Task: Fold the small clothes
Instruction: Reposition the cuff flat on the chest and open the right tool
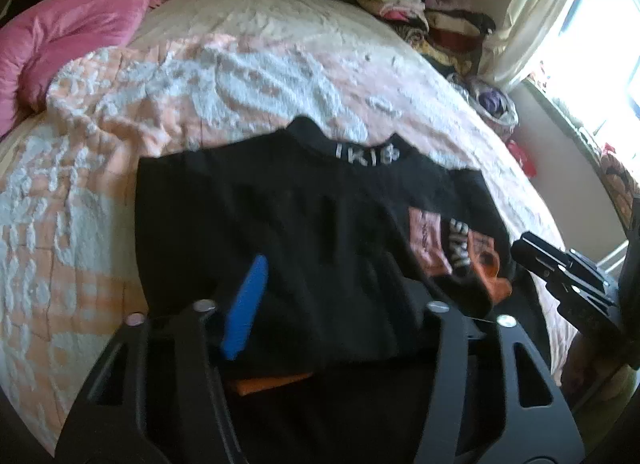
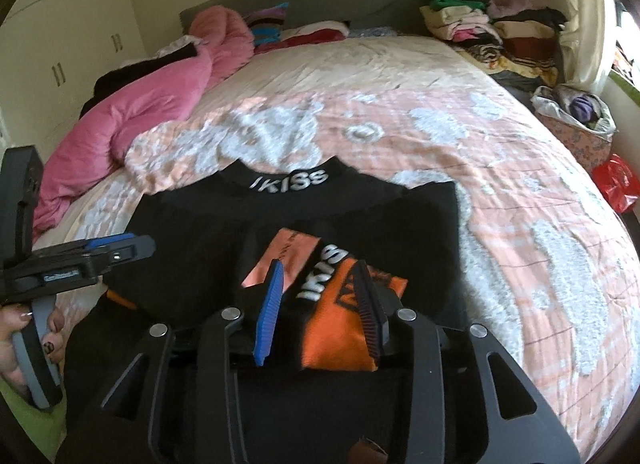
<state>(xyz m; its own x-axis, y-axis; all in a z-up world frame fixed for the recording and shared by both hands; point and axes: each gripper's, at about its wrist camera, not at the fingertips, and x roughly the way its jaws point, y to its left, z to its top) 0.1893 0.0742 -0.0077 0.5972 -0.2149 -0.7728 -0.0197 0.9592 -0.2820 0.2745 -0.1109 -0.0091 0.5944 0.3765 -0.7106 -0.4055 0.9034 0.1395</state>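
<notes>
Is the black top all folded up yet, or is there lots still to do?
Partly. The black top lies flat on the bed with its orange sleeve already turned in over the front. The right hand-held gripper has its fingers on either side of that sleeve; whether it pinches is unclear. The left hand-held gripper sits over the bottom edge. Folding the body up is still left.
</notes>
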